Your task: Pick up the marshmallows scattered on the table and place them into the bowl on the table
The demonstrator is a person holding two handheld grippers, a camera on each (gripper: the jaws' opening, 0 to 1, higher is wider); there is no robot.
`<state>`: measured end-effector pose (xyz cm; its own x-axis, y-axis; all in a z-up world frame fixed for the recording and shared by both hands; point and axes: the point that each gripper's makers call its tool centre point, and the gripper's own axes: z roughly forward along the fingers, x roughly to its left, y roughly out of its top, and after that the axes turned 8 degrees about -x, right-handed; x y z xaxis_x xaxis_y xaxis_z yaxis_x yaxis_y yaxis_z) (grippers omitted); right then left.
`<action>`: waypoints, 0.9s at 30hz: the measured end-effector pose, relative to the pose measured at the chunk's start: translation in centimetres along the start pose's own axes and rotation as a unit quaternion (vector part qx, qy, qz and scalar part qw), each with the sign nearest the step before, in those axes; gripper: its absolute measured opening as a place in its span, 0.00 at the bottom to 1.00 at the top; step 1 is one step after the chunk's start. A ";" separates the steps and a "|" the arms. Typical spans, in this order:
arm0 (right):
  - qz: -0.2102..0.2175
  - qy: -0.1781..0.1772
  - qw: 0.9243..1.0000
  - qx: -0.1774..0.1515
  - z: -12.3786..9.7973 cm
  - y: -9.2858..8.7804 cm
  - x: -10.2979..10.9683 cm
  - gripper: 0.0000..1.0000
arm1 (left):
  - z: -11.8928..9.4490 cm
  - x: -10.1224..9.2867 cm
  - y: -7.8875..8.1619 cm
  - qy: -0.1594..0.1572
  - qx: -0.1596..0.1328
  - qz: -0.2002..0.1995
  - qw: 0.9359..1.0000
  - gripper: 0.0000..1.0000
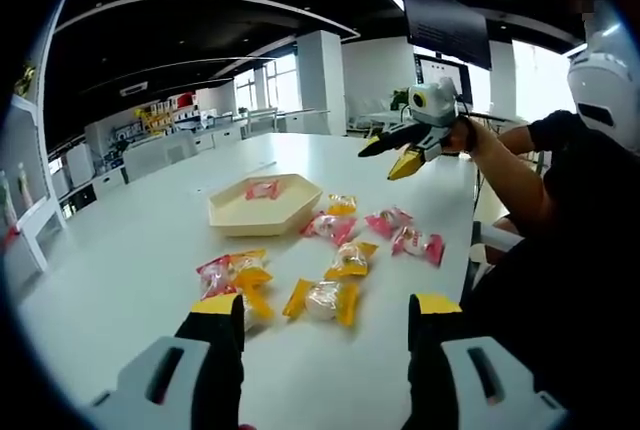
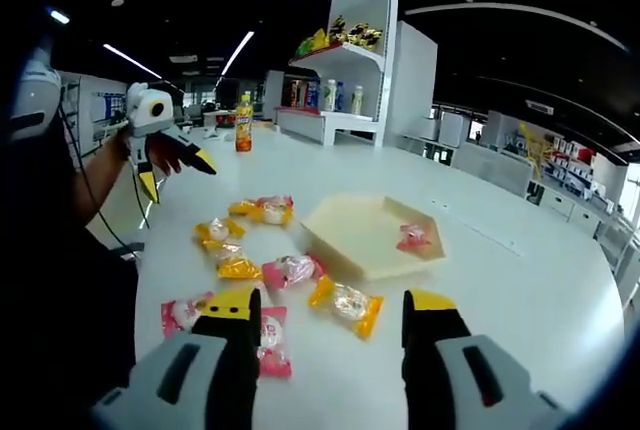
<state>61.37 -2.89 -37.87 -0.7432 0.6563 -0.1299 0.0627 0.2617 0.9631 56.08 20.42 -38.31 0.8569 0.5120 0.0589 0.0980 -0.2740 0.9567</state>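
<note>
Marshmallow (image 1: 322,300) between open left claw (image 1: 328,322) tips, bowl (image 1: 262,205) beyond

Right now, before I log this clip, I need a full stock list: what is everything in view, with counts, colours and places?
hexagonal shallow bowl: one, beige, mid-table
wrapped marshmallow in the bowl: one, pink
pink-wrapped marshmallows: about four, loose on the table beside the bowl
yellow-wrapped marshmallows: about four, loose among the pink ones
long table: one, white, under it all
drink bottle: one, orange, upright at the table's far end
shelf unit: one, white, stocked, behind the table
left gripper: black jaws with yellow tips, open, low over the candies
right gripper: same colours, open, over the candies
person's arm: dark sleeve, holding the right gripper
</note>
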 end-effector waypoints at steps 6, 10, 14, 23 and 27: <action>-0.005 0.018 1.000 0.010 0.3 -0.5 1.2 0.57 | -0.1 0.2 -0.1 0.003 -0.001 -0.002 1.000 0.65; -0.008 0.030 0.999 0.012 0.5 -0.7 2.0 0.57 | -0.1 0.3 -0.2 0.002 0.001 -0.002 1.000 0.65; -0.011 0.034 0.999 0.016 0.6 -0.9 2.3 0.57 | -0.1 0.2 -0.3 0.000 0.003 -0.001 1.000 0.65; -0.019 0.051 0.998 0.034 0.8 -1.7 3.5 0.57 | 0.1 0.3 -0.6 0.000 0.007 -0.004 1.000 0.64; -0.023 0.059 0.997 0.042 1.1 -2.0 4.1 0.56 | 0.0 0.2 -0.5 -0.001 0.005 -0.003 1.000 0.64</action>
<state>58.96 0.01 -40.62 -0.8192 0.5559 -0.1409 0.0785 0.3521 0.9326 56.23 20.65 -38.74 0.8573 0.5120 0.0534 0.1073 -0.2792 0.9542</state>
